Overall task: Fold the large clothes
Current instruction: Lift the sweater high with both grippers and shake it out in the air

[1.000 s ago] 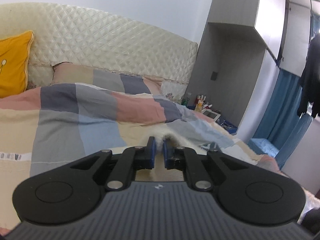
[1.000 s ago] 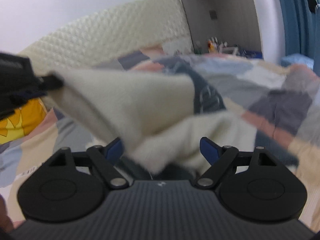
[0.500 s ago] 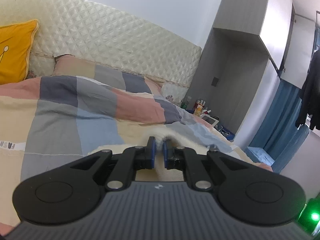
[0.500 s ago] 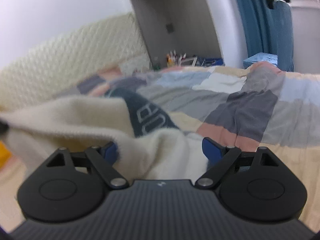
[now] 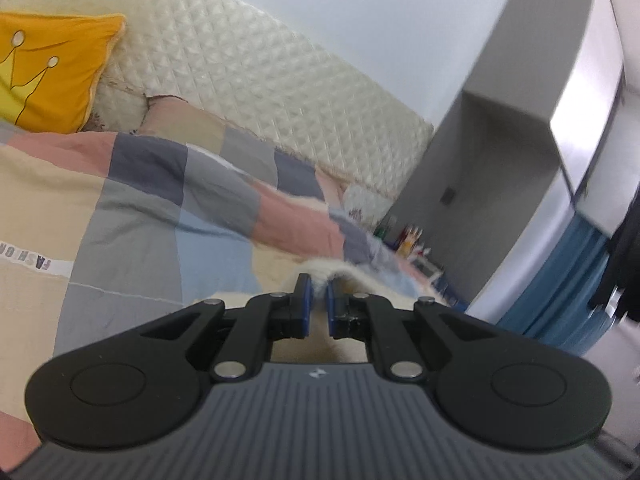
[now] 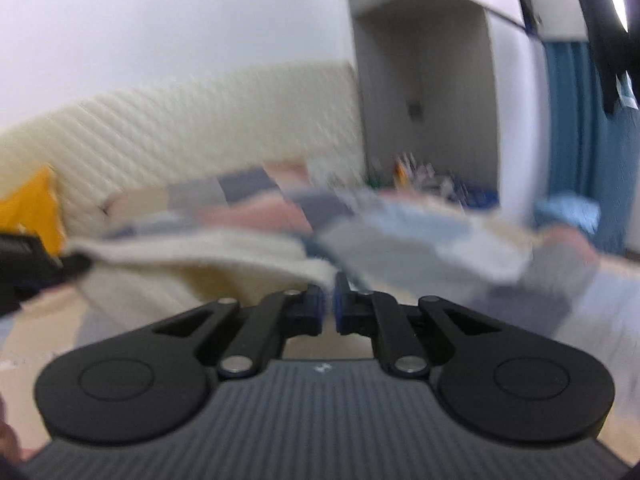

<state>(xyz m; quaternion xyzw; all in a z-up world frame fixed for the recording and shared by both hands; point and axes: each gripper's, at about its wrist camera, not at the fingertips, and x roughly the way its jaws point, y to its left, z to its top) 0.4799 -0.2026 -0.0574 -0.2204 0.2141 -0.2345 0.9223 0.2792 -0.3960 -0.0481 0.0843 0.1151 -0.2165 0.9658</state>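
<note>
Right wrist: right gripper [image 6: 329,294], wide before, now clamps cream garment [image 6: 208,252]; left gripper [image 5: 316,294] still pinching it.

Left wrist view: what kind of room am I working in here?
Most likely a bedroom. A bed with a patchwork quilt sits against a padded cream headboard, a yellow pillow leans at its head, and a grey built-in wardrobe stands beside blue curtains.

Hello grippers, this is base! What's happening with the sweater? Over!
Left gripper shut on cream sweater. Right gripper shut on its other edge. Sweater stretched between them above patchwork quilt. Nothing in the way; right view blurred.
</note>
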